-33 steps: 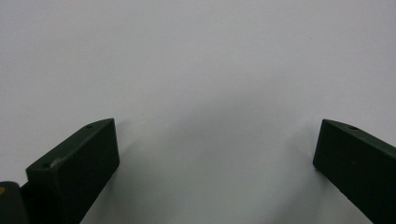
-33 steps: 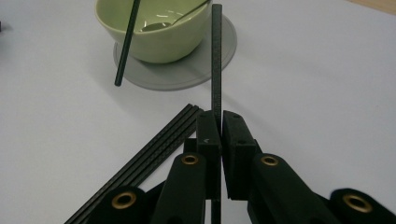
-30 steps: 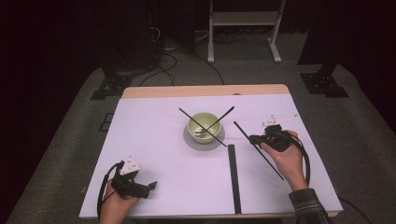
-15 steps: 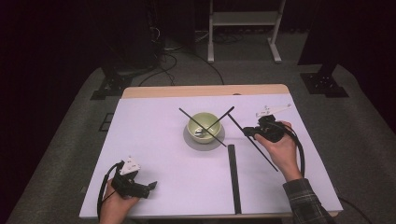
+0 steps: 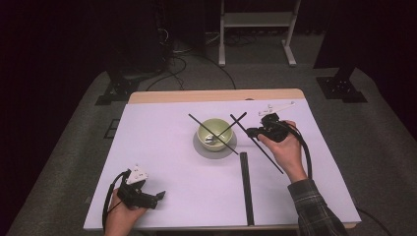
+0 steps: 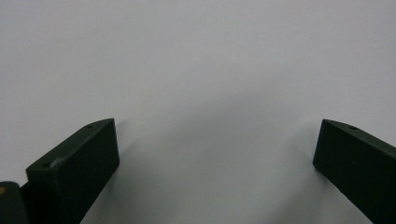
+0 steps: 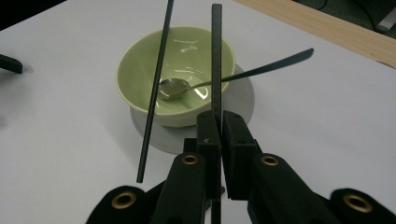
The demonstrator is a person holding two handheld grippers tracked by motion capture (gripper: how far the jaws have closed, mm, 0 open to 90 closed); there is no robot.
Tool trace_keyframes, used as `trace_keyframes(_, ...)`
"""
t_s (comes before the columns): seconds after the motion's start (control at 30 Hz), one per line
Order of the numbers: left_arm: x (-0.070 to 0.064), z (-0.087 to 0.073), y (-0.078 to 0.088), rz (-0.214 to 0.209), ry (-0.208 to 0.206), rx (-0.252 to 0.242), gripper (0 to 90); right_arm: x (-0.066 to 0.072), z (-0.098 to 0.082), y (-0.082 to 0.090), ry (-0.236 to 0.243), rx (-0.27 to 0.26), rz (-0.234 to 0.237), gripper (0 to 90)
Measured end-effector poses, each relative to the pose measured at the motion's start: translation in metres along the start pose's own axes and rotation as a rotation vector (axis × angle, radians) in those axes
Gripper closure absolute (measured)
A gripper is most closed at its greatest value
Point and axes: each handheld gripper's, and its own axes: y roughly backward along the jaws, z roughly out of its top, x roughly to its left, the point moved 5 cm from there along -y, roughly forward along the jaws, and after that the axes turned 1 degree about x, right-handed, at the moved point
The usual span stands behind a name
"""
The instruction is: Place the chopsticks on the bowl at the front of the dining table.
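Here the right tool [image 7: 217, 126] clamps a black chopstick [image 7: 216, 60]; the left tool [image 6: 215, 158] gapes apart.

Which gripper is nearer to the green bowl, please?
The right. The right gripper is just beside the green bowl, clamping a chopstick; the left gripper sits open near the table's front corner.

Glossy ceramic bowl [image 7: 175, 70], shiny metal spoon [image 7: 175, 88].
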Motion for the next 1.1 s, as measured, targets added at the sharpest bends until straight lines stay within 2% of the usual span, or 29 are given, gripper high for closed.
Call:
trace_keyframes(0.53,0.000,0.000,0.000,-0.001,-0.001,0.002,0.0,0.011,0.028,-0.020,0.023,0.001,0.012,86.1)
trace_keyframes(1.1,0.000,0.000,0.000,0.000,-0.002,0.001,0.0,0.017,0.050,-0.042,0.020,-0.007,0.036,86.1)
